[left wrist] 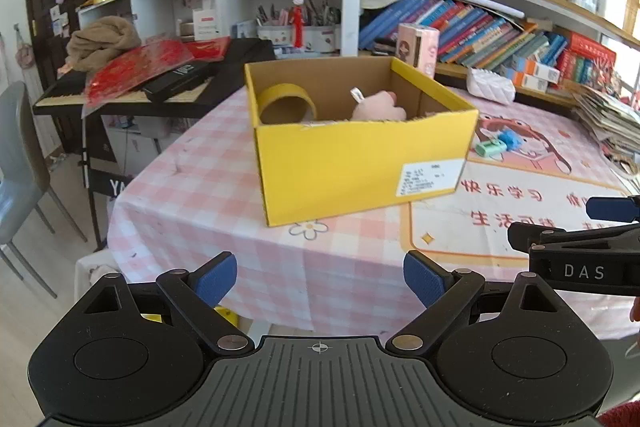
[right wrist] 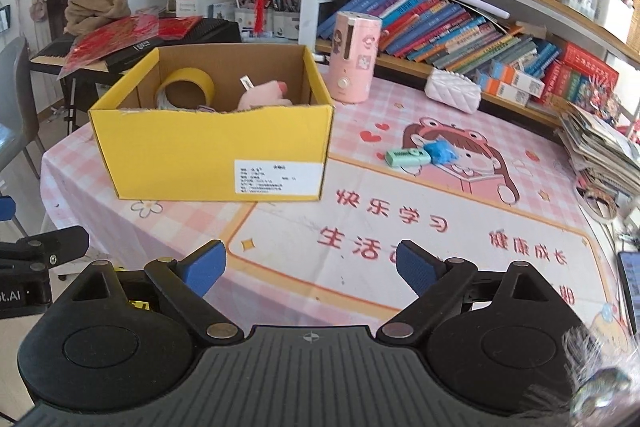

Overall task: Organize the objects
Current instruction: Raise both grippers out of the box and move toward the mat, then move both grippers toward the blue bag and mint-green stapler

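Two wrist cams looking down over the table from its near edge

Both are tilting down past their own blue fingertips, sitting near the yellow box (left wrist: 360, 163), left cam more to its left; both are sharing the box, the pink checked tablecloth (right wrist: 400, 115) and the bookshelves (right wrist: 460, 23) behind.

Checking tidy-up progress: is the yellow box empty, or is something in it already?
Not empty. The open-topped yellow box holds a yellow tape roll and a pink plush toy.

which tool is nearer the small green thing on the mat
Right. The right tool hangs open over the mat, the green thing just ahead. The left tool is off the table's edge, facing the yellow box.
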Demonstrator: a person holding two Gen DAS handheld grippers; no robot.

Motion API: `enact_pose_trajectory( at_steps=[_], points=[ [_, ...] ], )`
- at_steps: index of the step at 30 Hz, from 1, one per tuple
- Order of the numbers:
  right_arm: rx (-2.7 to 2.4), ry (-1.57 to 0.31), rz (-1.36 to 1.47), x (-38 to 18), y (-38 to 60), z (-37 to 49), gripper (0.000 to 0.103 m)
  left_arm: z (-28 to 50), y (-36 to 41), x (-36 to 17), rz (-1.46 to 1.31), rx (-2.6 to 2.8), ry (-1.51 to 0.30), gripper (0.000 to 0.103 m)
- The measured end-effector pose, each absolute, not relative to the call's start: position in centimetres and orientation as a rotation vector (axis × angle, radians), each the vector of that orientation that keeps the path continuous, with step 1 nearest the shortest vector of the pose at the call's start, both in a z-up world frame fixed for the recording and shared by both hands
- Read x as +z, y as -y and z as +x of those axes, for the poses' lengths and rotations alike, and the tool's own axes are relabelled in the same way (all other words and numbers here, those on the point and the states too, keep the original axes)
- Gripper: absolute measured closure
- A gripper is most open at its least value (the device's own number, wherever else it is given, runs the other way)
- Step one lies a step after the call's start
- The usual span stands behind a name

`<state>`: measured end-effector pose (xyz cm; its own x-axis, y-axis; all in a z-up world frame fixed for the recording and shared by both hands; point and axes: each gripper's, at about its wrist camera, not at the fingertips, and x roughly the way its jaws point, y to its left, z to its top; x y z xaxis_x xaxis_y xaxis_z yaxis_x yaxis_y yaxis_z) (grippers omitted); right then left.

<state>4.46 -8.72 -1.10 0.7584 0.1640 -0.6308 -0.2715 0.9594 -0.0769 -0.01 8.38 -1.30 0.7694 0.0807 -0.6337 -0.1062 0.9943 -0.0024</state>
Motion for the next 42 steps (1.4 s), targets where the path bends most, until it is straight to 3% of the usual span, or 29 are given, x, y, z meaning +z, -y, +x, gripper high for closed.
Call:
enact_pose_trajectory(
  at_steps=[42],
  points=[
    [-0.057,-0.749,-0.072,-2.7,19.7,4.7,0.004,5.3,2.0,-2.1,0.078,-0.189,-0.718,0.010]
  ],
)
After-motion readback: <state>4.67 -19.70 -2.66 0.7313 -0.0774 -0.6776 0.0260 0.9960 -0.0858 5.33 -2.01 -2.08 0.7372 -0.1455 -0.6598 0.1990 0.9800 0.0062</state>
